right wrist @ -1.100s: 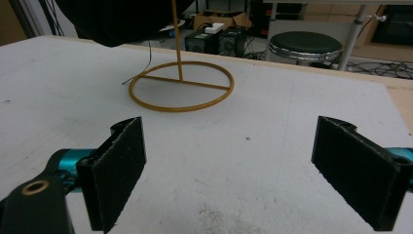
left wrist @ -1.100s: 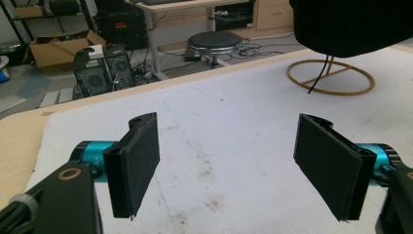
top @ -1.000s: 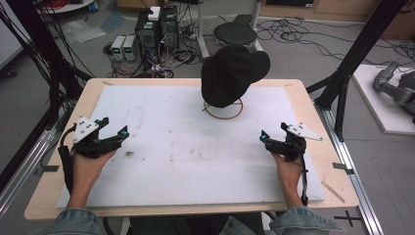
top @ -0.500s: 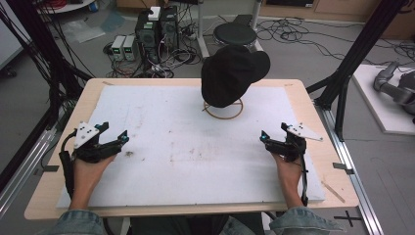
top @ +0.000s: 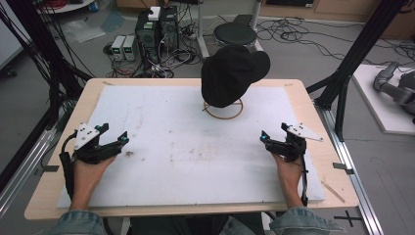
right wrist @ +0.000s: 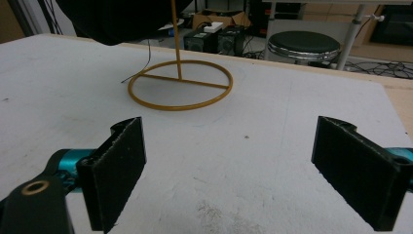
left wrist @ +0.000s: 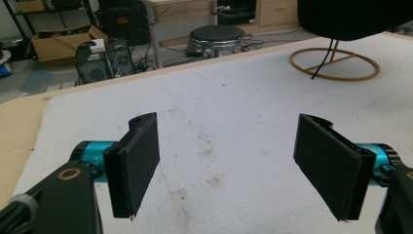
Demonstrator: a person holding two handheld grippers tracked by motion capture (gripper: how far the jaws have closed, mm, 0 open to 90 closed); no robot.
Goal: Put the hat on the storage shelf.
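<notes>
Black cap [top: 234,73], no legible label.

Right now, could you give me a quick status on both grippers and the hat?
Left gripper open, right gripper open, both empty. Black hat on gold stand, untouched. White mat between them bare.

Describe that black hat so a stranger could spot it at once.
Look at the white mat covering the wooden table, toward its far edge near the middle. A gold wire stand with a ring base rises there, and the black cap sits on top, the one dark thing raised off the mat.
</notes>
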